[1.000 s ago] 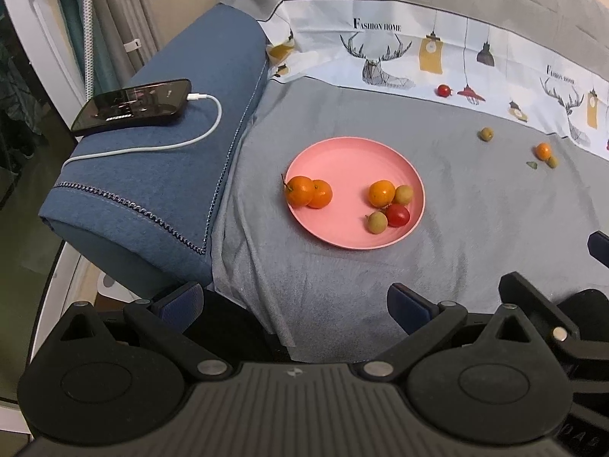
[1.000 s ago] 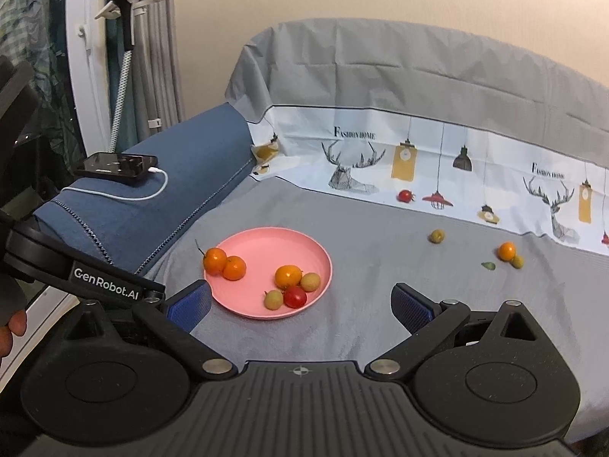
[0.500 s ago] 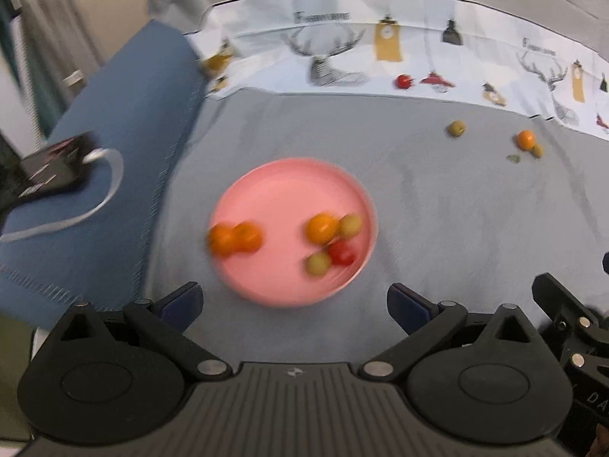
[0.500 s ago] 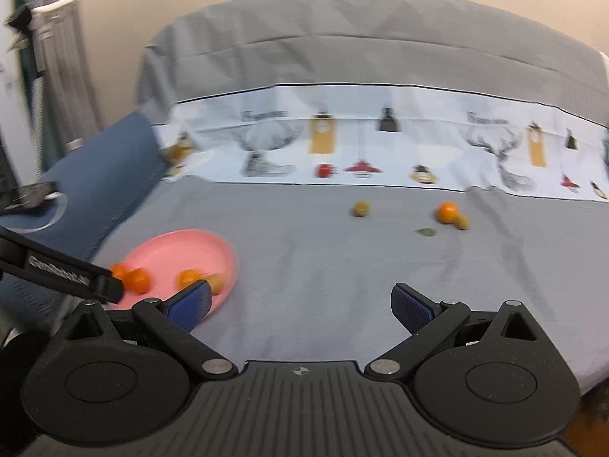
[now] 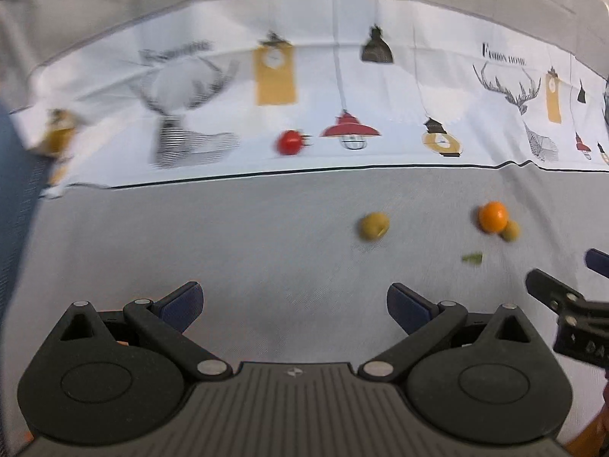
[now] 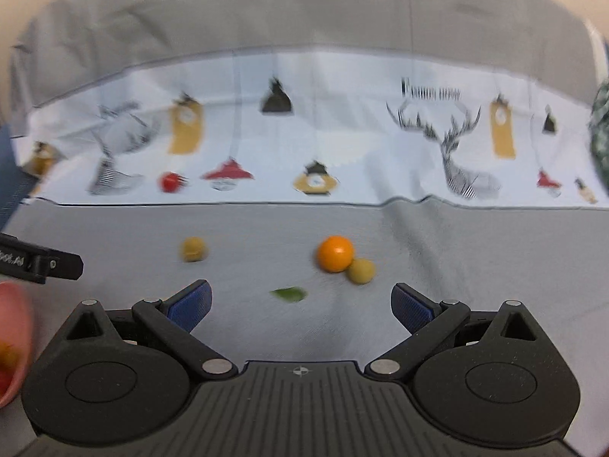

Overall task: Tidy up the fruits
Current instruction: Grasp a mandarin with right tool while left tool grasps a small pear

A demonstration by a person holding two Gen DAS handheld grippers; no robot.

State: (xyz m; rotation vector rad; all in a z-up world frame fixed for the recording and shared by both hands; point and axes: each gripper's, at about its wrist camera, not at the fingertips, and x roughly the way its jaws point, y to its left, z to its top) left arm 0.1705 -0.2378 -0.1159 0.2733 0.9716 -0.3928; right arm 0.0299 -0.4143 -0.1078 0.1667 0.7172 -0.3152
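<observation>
On the grey sofa cover lie an orange with a small yellow-green fruit touching it, a second yellow-green fruit farther left, and a green leaf. A red tomato sits on the white printed band behind. The left wrist view shows the same orange, lone green fruit and tomato. My right gripper is open, just short of the leaf and orange. My left gripper is open over bare cloth, nothing between its fingers. The pink plate shows only as an edge at far left.
The printed white band and grey backrest rise behind the fruit. A blue armrest borders the seat on the left. The other gripper's black body juts in at the right of the left wrist view.
Both grippers have swung right and forward, away from the pink plate and toward the loose fruit. The plate has left the left wrist view. Both stay open.
</observation>
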